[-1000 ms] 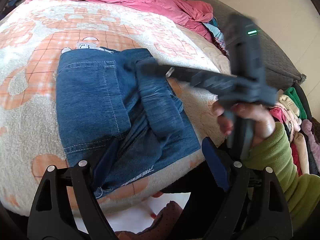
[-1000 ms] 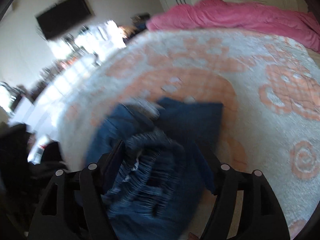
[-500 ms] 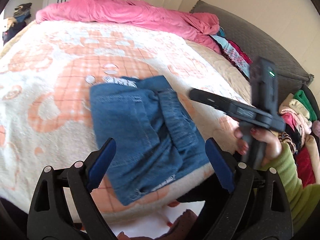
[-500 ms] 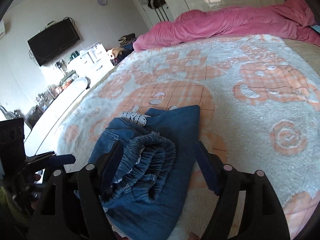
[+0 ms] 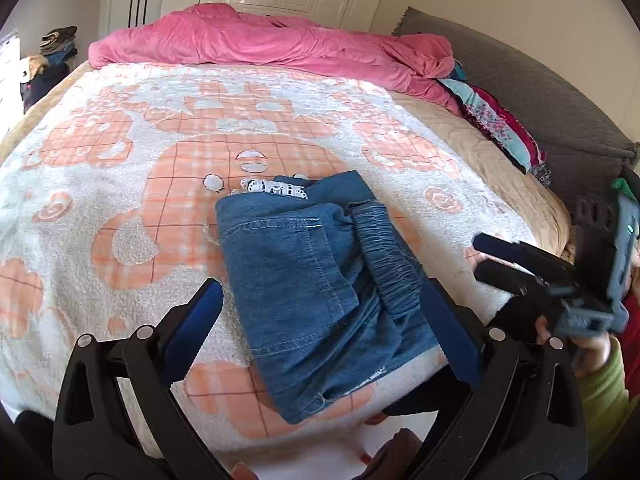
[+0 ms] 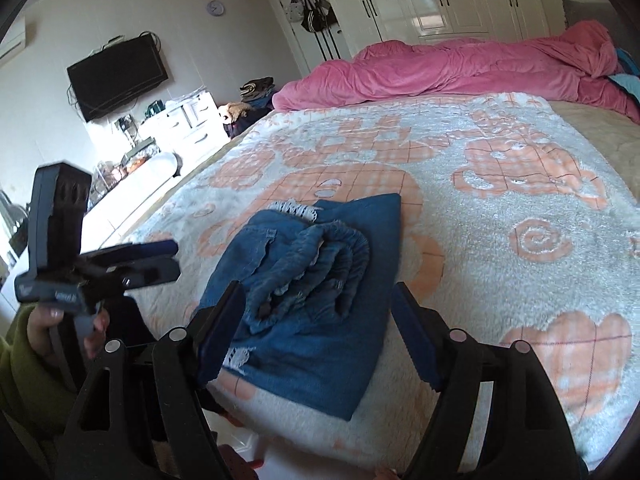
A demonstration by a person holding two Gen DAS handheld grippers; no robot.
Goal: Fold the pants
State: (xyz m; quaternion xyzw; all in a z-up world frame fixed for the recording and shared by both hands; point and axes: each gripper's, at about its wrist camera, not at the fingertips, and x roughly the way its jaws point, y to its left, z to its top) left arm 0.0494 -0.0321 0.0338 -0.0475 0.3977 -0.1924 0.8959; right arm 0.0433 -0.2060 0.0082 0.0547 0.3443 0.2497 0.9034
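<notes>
We back both hand-held grippers off. Left hand-held gripper [image 5: 320, 328] opening wide, nothing between pads; right hand-held gripper [image 6: 316, 332] spread, empty, earlier over denim. Pants [image 5: 320, 280] lie released as folded bundle near bed [image 5: 120, 168] edge. Fold looks finished, waistband slightly bunched.

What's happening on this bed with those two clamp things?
A person is folding denim pants using a handheld gripper in each hand. The pants lie folded in a compact bundle on the patterned blanket. The left gripper has nothing between its opening jaws. The right gripper is open and empty too.
</notes>
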